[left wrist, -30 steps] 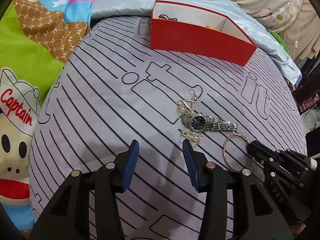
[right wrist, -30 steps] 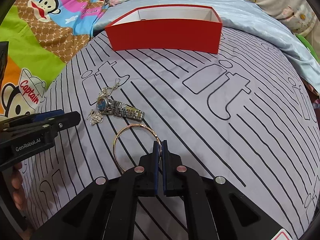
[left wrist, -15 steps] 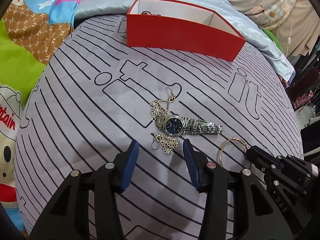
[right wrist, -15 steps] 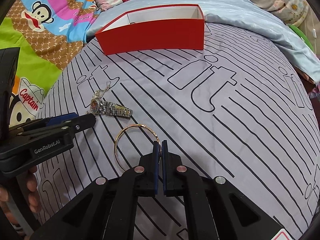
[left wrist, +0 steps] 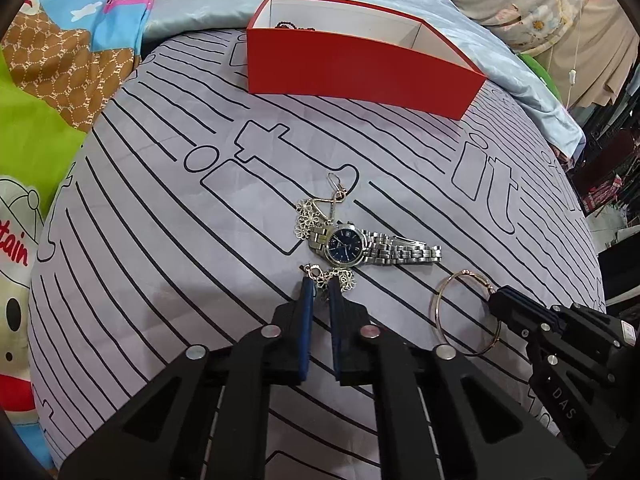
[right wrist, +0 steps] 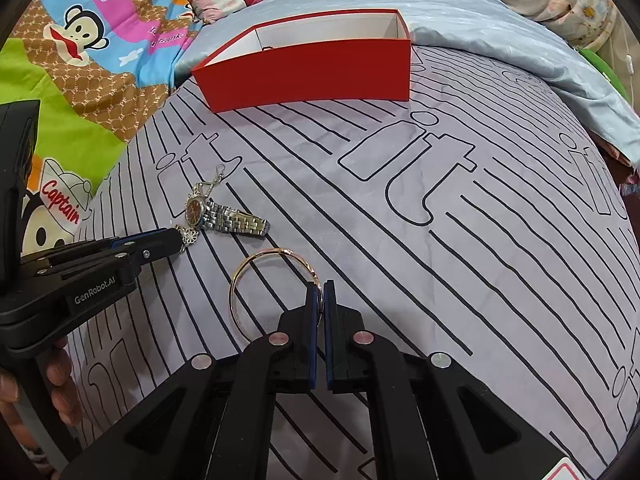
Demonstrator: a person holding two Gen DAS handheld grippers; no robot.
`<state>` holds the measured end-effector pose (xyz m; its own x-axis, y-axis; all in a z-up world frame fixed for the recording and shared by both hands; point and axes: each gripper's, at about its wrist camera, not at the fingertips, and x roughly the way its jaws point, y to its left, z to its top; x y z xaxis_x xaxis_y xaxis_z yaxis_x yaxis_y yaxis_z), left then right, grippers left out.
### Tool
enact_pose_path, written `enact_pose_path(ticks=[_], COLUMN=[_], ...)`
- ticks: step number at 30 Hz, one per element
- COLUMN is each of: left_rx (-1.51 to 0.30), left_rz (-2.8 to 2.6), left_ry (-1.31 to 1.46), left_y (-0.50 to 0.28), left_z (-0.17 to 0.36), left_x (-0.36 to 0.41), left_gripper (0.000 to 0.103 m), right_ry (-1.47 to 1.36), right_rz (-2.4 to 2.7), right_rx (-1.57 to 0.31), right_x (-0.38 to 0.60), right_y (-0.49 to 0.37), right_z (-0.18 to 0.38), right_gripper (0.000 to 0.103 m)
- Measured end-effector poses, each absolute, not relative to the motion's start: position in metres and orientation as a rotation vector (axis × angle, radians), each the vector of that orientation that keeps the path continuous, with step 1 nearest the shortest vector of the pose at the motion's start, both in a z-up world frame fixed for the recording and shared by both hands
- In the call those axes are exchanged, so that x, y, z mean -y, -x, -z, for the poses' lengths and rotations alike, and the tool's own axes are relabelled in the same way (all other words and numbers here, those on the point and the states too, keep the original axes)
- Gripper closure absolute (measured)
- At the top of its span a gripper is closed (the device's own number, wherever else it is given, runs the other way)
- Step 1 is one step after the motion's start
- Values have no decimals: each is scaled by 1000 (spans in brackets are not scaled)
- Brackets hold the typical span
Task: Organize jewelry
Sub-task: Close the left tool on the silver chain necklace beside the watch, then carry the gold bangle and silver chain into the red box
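Note:
My left gripper [left wrist: 320,286] has closed on a silver flower earring [left wrist: 345,278] lying on the striped cloth, just in front of a silver watch with a blue dial [left wrist: 348,243]. A second silver flower piece with a hook [left wrist: 316,210] lies behind the watch. My right gripper [right wrist: 319,294] is shut on the rim of a thin gold bangle [right wrist: 260,280], which rests on the cloth; it also shows in the left wrist view [left wrist: 444,308]. The red box [left wrist: 360,68] with a white inside stands at the back and holds some dark jewelry.
The striped grey cloth [right wrist: 440,240] covers a rounded bed surface. A cartoon blanket [right wrist: 80,60] lies to the left and a light blue sheet [right wrist: 500,32] behind the box. The left gripper's body [right wrist: 100,264] sits close to the left of the bangle.
My left gripper moved forward to the earring and its fingers closed from wide open to around it. My right gripper stayed shut on the bangle.

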<state>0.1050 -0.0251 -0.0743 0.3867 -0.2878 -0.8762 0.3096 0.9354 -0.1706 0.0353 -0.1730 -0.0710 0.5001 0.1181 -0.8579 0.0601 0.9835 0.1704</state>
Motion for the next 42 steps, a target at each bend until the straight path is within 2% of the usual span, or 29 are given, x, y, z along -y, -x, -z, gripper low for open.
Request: enact_pose_path(ticks=[4,17,27,42], left_rx=[-1107,-1086,-1015,-856], left_rz=[384,401,418,389], left_ry=[-17,11,34,61], left_y=[-104,-99,-104,-179], left_z=[72,52,11,-45], left_x=[22,12,8,24], left_gripper=[103,103,103,103], right_ry=[-186,-192,-200,-158], right_rz=[-38,-45,-52,-31], right_rx=[-1039,-1018,-945,-791], right_x=[173,174,181,207], right_y=[-36,-35,-41,-117], right_z=[67,58,29,-27], right_gripper=[101,101,101,101])
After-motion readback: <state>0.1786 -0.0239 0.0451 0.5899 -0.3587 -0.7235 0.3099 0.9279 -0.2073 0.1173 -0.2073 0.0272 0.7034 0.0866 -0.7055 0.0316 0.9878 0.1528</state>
